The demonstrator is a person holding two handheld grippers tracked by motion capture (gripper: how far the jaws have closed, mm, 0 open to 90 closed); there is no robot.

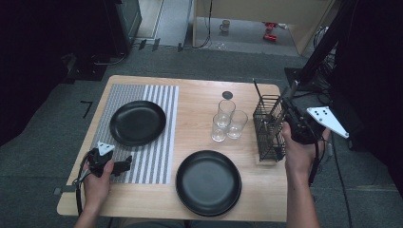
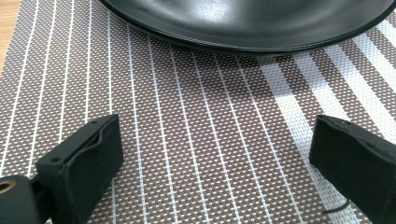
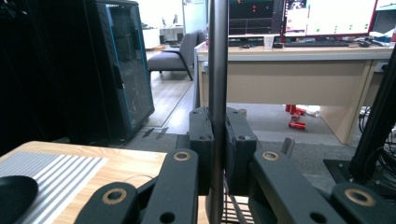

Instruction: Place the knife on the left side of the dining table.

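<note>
Lower end of dark utensil handle [image 3: 217,70] hidden behind right gripper [image 3: 218,154], so kind of utensil unclear; pinched upright between closed jaws, above wire cutlery basket [image 1: 267,129] at table's right; left gripper [image 2: 212,154] spread wide, empty, over striped placemat [image 2: 196,135]; two black plates [image 1: 138,122], three glasses [image 1: 226,109].

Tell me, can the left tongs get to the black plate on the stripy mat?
Probably yes. The left tongs stand open on the stripy mat, and the black plate lies just ahead with nothing between.
</note>
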